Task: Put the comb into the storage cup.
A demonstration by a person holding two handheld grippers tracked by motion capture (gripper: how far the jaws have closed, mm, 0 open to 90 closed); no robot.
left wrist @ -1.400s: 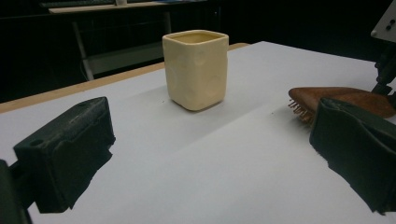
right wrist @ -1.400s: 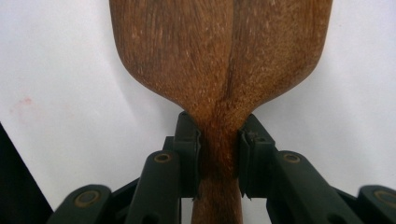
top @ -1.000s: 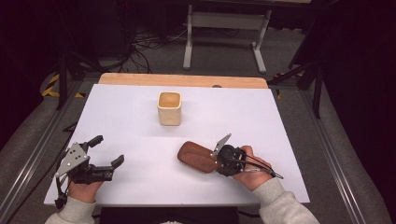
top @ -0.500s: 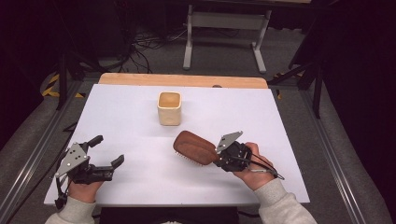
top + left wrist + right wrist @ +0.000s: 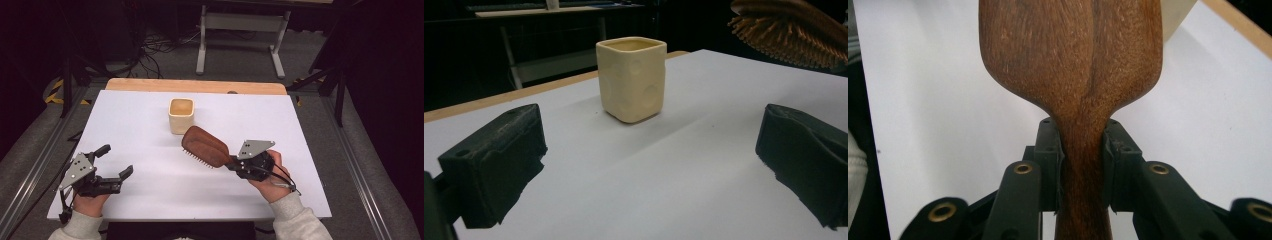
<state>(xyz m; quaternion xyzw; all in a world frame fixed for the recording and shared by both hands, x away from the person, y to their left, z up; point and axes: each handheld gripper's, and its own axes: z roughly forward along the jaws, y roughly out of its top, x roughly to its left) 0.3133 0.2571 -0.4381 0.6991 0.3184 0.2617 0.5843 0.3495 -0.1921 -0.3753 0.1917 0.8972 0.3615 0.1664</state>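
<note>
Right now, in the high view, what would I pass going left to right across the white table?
Left gripper, fingers spread apart with nothing between them → cream cup → wooden hairbrush, lifted with bristles facing down → right gripper, clamped on the brush's handle.

Hairbrush (image 5: 1073,65) head cut off at top edge in right gripper view; handle end hidden below claws.

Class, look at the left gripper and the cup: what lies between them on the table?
Nothing: in the left gripper view, bare white table runs from the open left gripper to the cup.
</note>
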